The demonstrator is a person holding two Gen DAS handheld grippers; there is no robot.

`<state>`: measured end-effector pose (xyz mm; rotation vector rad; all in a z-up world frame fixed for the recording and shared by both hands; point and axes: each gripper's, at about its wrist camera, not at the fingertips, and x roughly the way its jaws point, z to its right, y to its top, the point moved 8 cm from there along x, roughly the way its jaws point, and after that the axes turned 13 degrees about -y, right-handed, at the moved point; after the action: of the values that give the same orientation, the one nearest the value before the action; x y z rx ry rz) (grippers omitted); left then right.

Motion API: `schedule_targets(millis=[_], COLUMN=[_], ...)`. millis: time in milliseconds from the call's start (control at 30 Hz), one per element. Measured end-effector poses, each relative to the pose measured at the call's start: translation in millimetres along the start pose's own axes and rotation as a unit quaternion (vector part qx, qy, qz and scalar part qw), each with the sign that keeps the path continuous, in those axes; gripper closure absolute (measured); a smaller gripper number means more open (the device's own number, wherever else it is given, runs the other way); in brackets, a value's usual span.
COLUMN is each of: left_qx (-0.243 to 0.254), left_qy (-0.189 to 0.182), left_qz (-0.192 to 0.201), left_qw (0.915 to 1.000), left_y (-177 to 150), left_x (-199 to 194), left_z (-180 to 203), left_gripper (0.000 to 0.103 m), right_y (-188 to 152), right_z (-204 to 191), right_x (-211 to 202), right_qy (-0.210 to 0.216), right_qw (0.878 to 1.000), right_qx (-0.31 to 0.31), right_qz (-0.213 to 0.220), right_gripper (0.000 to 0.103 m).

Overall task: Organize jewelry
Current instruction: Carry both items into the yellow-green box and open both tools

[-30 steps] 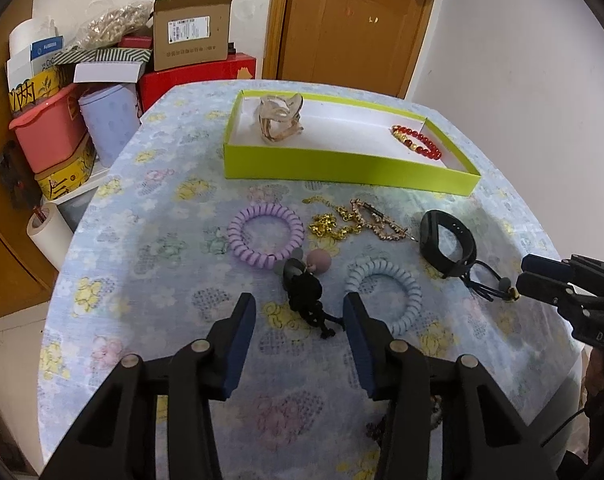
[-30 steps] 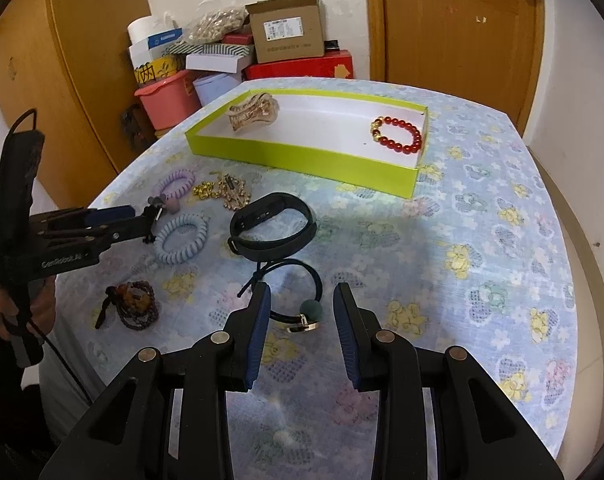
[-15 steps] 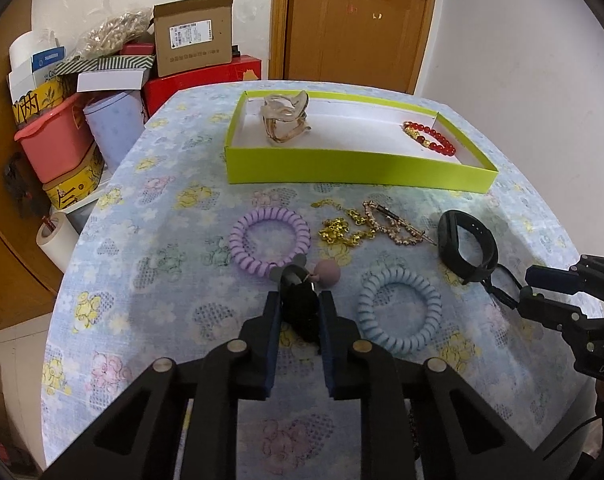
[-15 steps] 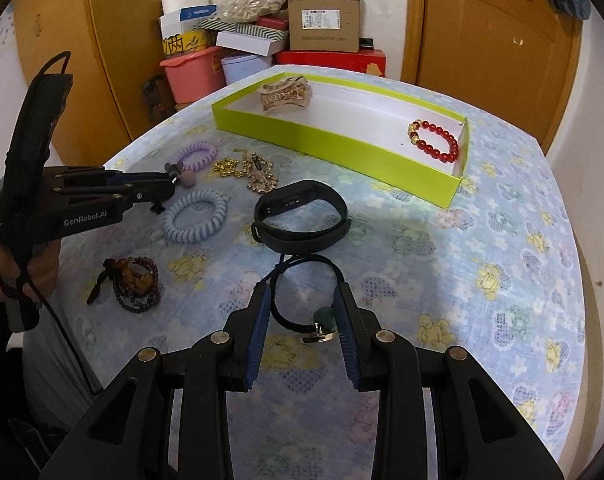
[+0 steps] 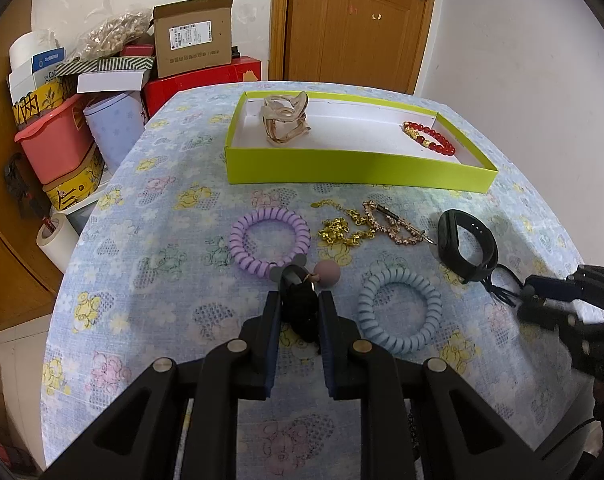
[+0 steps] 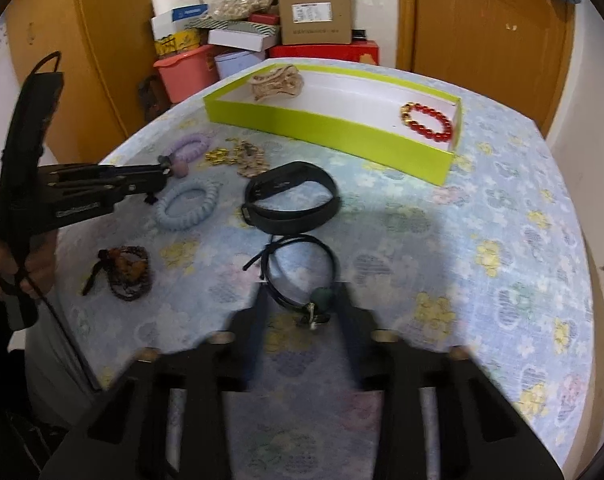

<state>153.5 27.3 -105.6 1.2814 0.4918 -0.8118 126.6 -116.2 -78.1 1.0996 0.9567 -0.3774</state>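
My left gripper (image 5: 299, 300) is shut on a black hair tie with a pink ball (image 5: 328, 274), held just above the flowered tablecloth; it also shows in the right wrist view (image 6: 157, 174). My right gripper (image 6: 304, 300) is open around a black cord hair tie with a green ball (image 6: 322, 296) lying on the table. The lime-green tray (image 5: 358, 166) at the back holds a beige hair claw (image 5: 285, 120) and a red bead bracelet (image 5: 430, 138).
On the cloth lie a purple coil tie (image 5: 269, 240), a blue coil tie (image 5: 400, 312), gold chains (image 5: 366, 226), a black wristband (image 5: 466, 246) and a brown bead bracelet (image 6: 127, 270). Boxes and tubs (image 5: 101, 92) stand beyond the table's left edge.
My left gripper closed on the black hair tie with the pink ball. My right gripper opened wider around the black cord tie, and its view is blurred with motion.
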Motion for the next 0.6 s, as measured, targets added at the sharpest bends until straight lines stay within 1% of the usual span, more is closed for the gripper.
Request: schedule_targets(millis=[133, 367, 600], left_qx=[0.0, -0.005, 0.002], left_qy=[0.0, -0.012, -0.019], left_qz=[0.0, 0.003, 0.024], left_qw=[1.0, 0.9999, 0.9995], left_y=[0, -6, -4], left_x=[0, -8, -32], left_z=[-1, 4, 17], left_gripper=[0.085, 0.086, 0.087], right_y=[-1, -3, 2], right_z=[3, 3, 6], right_x=[-2, -13, -34], right_qy=[0.002, 0.007, 0.01], right_qw=[1.0, 1.0, 0.999], right_qx=[0.013, 0.024, 0.041], right_qz=[-0.002, 0.005, 0.026], right_gripper=[0.082, 0.082, 0.082])
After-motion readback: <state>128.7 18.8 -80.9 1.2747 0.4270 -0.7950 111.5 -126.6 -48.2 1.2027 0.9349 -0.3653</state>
